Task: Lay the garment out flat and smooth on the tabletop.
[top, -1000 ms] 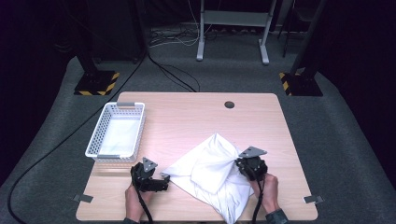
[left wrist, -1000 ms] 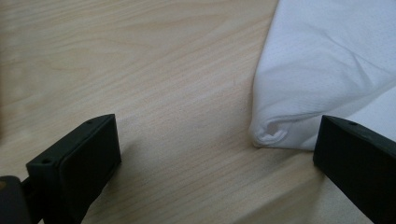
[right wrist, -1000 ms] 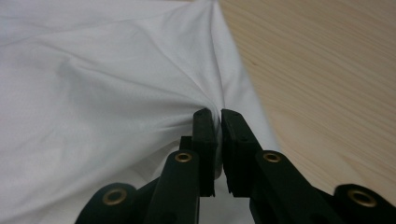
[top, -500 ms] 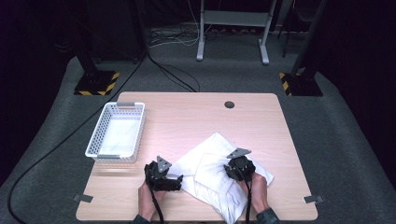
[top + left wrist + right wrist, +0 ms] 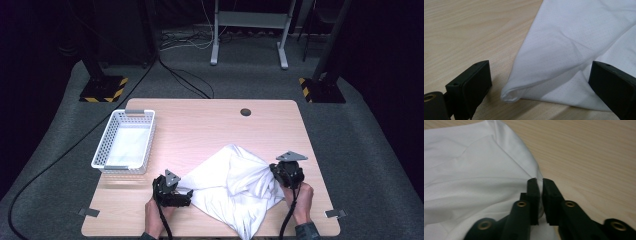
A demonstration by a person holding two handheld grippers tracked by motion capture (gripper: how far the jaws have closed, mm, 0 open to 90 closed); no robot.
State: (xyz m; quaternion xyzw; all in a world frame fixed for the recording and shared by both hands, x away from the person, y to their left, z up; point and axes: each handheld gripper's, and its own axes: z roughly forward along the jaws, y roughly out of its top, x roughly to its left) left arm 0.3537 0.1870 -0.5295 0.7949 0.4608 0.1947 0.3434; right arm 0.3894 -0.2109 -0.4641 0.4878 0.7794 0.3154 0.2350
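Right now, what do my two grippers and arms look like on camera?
Both the left gripper and the right gripper are black, each with two blocky rectangular jaws, brass-coloured pivot rivets and a grey three-cornered plate on top. A black cable trails back from each along the forearm. A dark sleeve cuff shows at the right wrist.

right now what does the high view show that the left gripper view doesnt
High view alone: the white basket at the table's left, the right claw shut on the white cloth, both of the person's hands, and the floor beyond. Left gripper view alone: the left claw open, its jaws standing either side of a folded cloth corner without pressing it. Both share the cloth lying on the wooden table.
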